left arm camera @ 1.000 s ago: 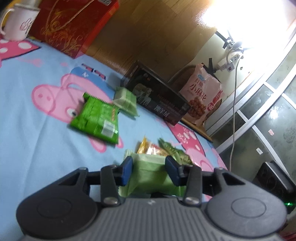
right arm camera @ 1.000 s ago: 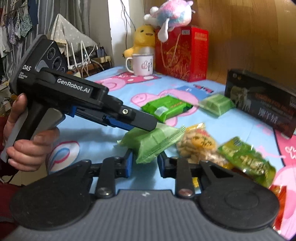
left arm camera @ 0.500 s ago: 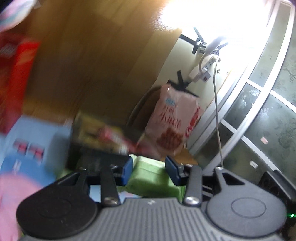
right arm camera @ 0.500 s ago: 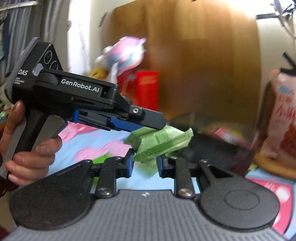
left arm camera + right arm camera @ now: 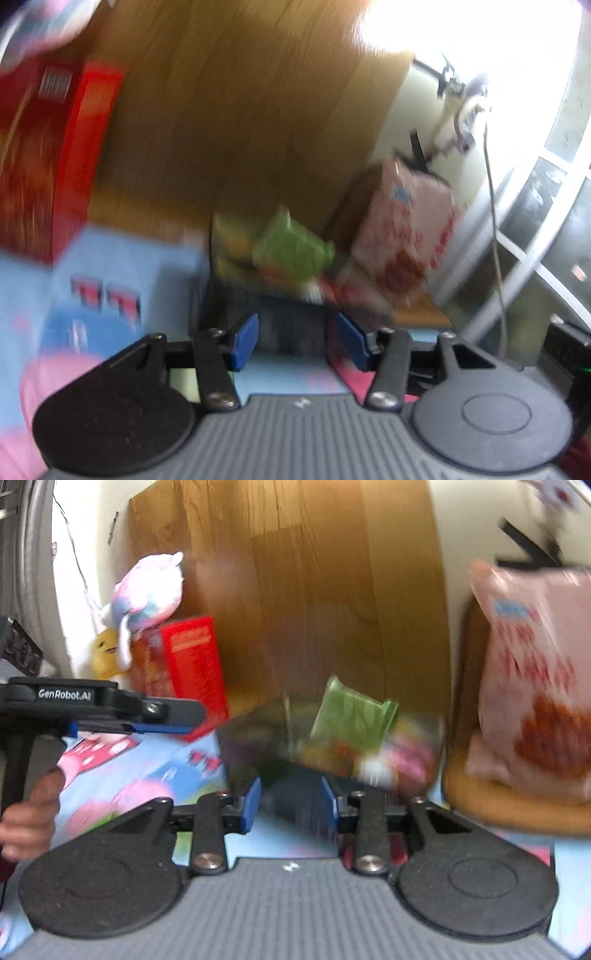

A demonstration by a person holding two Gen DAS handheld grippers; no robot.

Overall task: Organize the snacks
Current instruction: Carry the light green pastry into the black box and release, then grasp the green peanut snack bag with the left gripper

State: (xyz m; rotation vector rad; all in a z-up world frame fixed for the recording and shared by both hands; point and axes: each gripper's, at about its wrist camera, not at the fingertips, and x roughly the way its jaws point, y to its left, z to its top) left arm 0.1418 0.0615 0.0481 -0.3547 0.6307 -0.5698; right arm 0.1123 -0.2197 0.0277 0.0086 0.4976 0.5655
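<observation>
Both views are blurred by motion. A light green snack packet [image 5: 293,249] is free of both grippers, over the dark open box [image 5: 273,306] that holds other snacks; it also shows in the right wrist view [image 5: 351,720] above that box [image 5: 295,794]. I cannot tell if it is in the air or resting there. My left gripper [image 5: 293,341] is open and empty, just short of the box. My right gripper [image 5: 291,806] is open and empty too. The left gripper's body [image 5: 110,705] reaches in from the left in the right wrist view.
A red gift box [image 5: 44,155] stands at the back left on the blue cartoon cloth [image 5: 122,266]. A pink snack bag [image 5: 532,686] leans on a wooden stool at right. Plush toys [image 5: 147,590] sit on the red box [image 5: 188,672]. A wooden panel stands behind.
Both grippers let go of the green packet and opened. The packet moved forward to the dark box. Both cameras swung up toward the box and wall.
</observation>
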